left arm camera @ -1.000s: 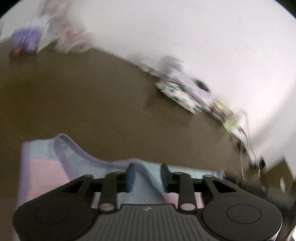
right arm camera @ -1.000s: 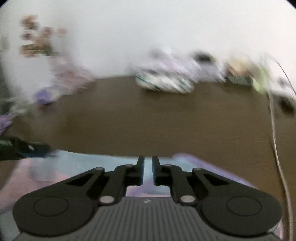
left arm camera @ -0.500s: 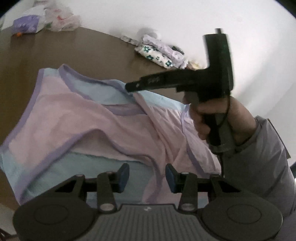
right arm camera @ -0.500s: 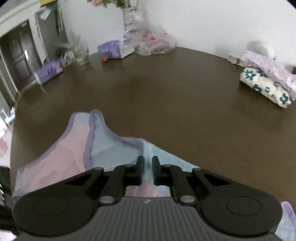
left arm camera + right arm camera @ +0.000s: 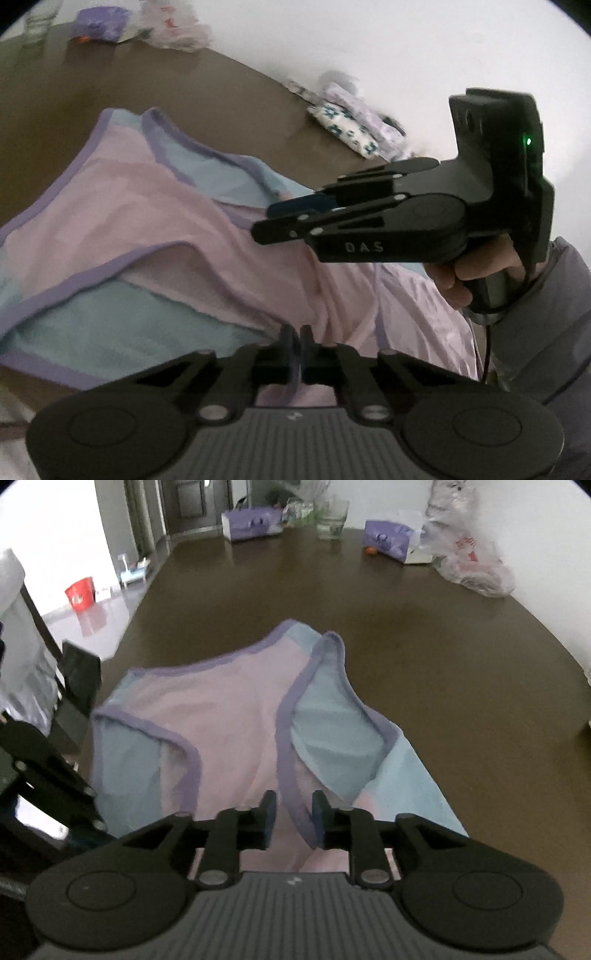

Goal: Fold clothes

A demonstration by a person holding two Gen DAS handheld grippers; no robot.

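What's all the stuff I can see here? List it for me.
Garment: one, pink and light blue with purple trim, spread on the near table.
Table: one, dark brown.
Folded clothes: small floral pile, by the wall.
Tissue packs: two, purple, far end.
Glass: one, clear, far end.
Plastic bag: one, clear, far right.
Bucket: one, red, on the floor.
Left gripper: black, shut on the garment.
Right gripper: black, open around the trim.

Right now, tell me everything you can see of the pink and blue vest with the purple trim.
The pink and light-blue sleeveless vest with purple trim looks like thin soft fabric. It lies rumpled on the dark brown table, armholes gaping. The left gripper is shut on its edge; the right gripper is open, its fingers straddling a trimmed edge.
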